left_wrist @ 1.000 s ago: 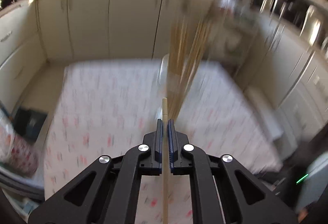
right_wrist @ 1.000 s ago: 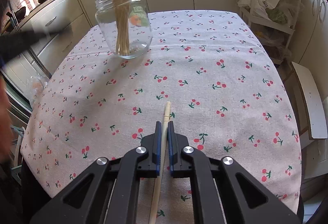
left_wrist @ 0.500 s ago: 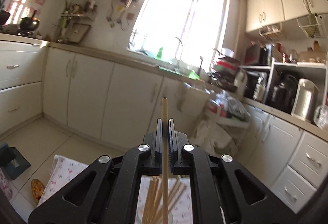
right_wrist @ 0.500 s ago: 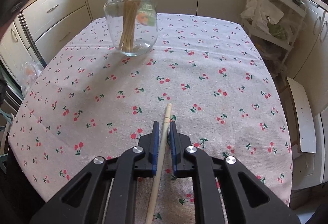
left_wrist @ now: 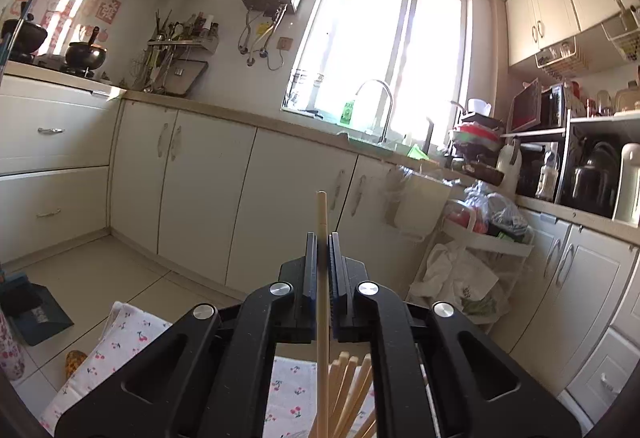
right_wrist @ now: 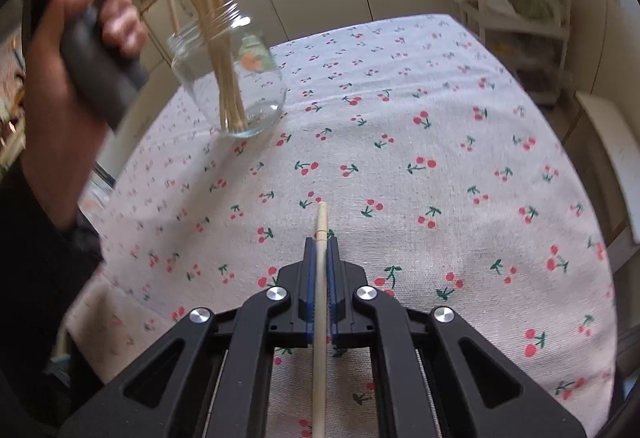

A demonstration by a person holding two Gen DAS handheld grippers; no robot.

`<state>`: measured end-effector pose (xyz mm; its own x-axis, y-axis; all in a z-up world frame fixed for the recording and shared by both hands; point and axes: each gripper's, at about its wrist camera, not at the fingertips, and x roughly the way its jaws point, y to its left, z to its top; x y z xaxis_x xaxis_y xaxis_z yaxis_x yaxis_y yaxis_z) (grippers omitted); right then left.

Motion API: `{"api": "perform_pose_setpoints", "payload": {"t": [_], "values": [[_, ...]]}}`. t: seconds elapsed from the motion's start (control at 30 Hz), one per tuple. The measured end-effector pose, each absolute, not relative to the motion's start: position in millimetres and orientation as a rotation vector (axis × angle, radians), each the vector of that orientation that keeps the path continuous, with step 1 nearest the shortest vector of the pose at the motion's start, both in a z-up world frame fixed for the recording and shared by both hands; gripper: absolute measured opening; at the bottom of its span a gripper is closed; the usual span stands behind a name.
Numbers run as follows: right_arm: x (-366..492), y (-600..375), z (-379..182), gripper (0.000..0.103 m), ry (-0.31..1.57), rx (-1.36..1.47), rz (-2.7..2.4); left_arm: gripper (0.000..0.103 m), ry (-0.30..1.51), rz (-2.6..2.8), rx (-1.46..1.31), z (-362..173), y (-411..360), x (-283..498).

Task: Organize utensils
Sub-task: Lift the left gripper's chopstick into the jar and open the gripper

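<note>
- The left gripper (left_wrist: 322,258), jaws pinching a pale wooden chopstick (left_wrist: 322,222), has swung up above the clear glass jar (right_wrist: 230,77) of chopsticks; insertion looks imminent.
- The right gripper (right_wrist: 320,258) waits over the cherry-print desk (right_wrist: 440,157), jaws clamped on a second wooden chopstick (right_wrist: 320,318).

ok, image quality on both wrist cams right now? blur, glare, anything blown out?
Left wrist view: sharp, but the window is blown out, with glare washing the sink counter; strong fisheye bending at the edges. Right wrist view: evenly lit, the chopstick in the right gripper sharp, but the glass jar and hand at upper left are motion-blurred.

Black gripper (right_wrist: 320,250), blue pads, silver screws
</note>
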<state>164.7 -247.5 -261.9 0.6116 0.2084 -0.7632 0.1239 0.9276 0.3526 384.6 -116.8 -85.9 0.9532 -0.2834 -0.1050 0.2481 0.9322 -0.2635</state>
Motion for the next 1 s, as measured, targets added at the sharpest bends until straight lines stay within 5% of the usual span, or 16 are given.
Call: {"api": "perform_pose_setpoints", "payload": {"t": [0.77, 1.0], "values": [[172.3, -289.9, -200.6, 0.006, 0.606, 0.723, 0.098, 0.007, 0.301, -0.364, -0.074, -135.7, -108.3, 349.8], [206.3, -284.6, -128.0, 0.006, 0.303, 0.682, 0.08, 0.037, 0.302, -0.341, -0.139, -122.5, -74.6, 335.9]]}}
